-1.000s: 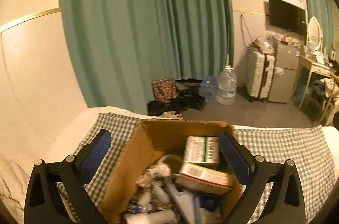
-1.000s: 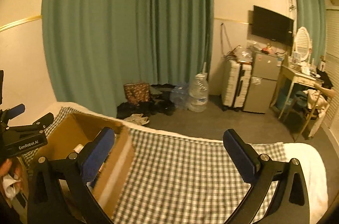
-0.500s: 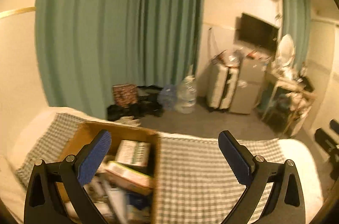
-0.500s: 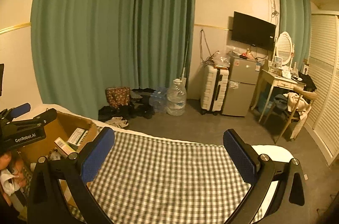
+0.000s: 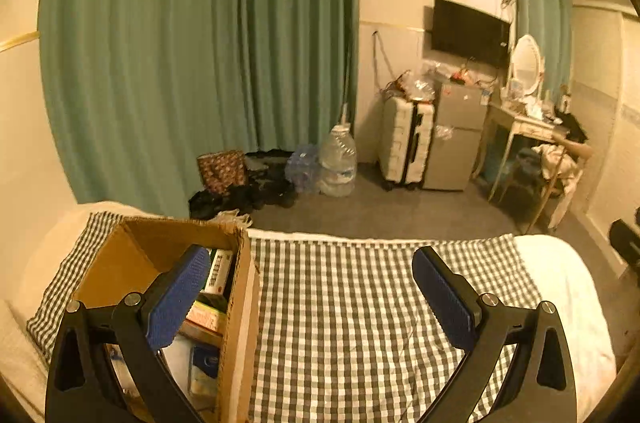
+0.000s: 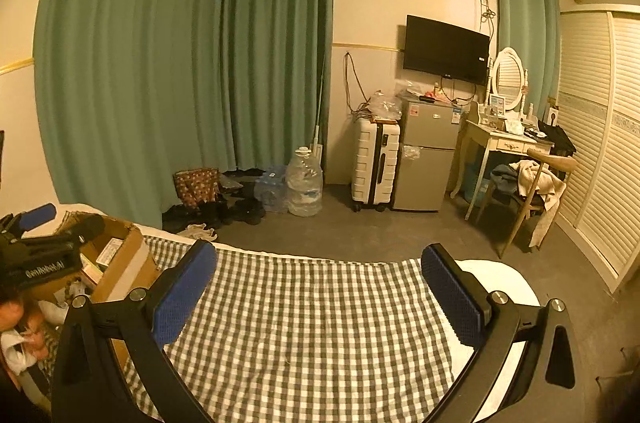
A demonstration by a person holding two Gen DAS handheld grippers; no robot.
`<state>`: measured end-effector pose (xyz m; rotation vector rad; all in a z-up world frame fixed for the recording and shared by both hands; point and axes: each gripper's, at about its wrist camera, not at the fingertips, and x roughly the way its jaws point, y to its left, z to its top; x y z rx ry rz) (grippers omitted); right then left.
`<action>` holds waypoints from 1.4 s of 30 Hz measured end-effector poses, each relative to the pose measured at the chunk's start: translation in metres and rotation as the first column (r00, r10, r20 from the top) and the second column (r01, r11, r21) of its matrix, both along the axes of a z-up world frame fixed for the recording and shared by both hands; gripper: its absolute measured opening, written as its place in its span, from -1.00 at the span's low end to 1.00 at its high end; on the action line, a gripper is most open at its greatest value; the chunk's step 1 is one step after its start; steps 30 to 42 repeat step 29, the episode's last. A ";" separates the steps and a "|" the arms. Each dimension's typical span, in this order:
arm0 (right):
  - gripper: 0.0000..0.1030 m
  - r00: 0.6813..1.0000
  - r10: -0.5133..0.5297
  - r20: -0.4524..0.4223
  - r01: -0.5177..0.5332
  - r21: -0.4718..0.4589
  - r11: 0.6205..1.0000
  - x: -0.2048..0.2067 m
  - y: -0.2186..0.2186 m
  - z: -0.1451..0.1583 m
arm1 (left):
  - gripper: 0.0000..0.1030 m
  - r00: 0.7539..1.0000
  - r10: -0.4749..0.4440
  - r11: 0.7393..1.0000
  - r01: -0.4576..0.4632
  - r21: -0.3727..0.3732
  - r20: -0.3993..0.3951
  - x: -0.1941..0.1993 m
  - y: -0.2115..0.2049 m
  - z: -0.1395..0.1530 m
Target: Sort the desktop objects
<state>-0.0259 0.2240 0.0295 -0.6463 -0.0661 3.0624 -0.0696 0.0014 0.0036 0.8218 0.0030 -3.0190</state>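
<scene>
Presently, nothing is held: the left gripper [image 5: 310,277] and right gripper [image 6: 318,277] are both spread wide and empty above the checked cloth [image 5: 352,323]. The objects to be sorted are packed in the cardboard box [image 5: 236,303] at the cloth's left end. Small cartons [image 5: 218,271] inside are judged light, stiff and crushable; each would best be taken across its narrow faces, lightly.
</scene>
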 end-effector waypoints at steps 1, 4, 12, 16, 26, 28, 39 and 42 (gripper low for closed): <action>0.99 1.000 0.001 -0.001 -0.001 0.002 1.000 0.001 0.002 -0.002 | 1.00 1.000 0.006 1.000 -0.006 -0.001 0.010 0.000 0.004 -0.003; 0.99 1.000 0.000 -0.013 0.000 0.012 1.000 0.001 0.011 -0.008 | 1.00 0.999 -0.020 1.000 0.020 0.002 0.025 -0.001 0.015 -0.012; 0.99 0.999 0.043 -0.019 -0.044 -0.053 0.998 -0.016 0.037 -0.043 | 1.00 1.000 -0.012 0.998 0.010 -0.058 -0.019 0.001 0.039 -0.029; 0.99 0.997 0.071 -0.010 -0.072 -0.081 0.994 -0.022 0.041 -0.072 | 1.00 0.998 0.043 0.989 -0.048 -0.141 -0.037 0.003 0.055 -0.036; 0.99 0.993 0.105 0.054 -0.099 -0.106 0.989 -0.029 0.040 -0.098 | 1.00 1.000 -0.009 0.988 0.007 -0.153 -0.007 0.006 0.071 -0.054; 0.99 0.992 0.108 0.058 -0.100 -0.121 0.988 -0.028 0.043 -0.098 | 1.00 1.000 -0.014 0.985 0.014 -0.171 0.000 0.008 0.074 -0.055; 0.99 0.993 0.106 0.060 -0.098 -0.126 0.987 -0.028 0.043 -0.099 | 1.00 1.000 -0.016 0.984 0.017 -0.175 0.003 0.009 0.076 -0.055; 0.99 0.993 0.106 0.060 -0.098 -0.126 0.987 -0.028 0.043 -0.099 | 1.00 1.000 -0.016 0.984 0.017 -0.175 0.003 0.009 0.076 -0.055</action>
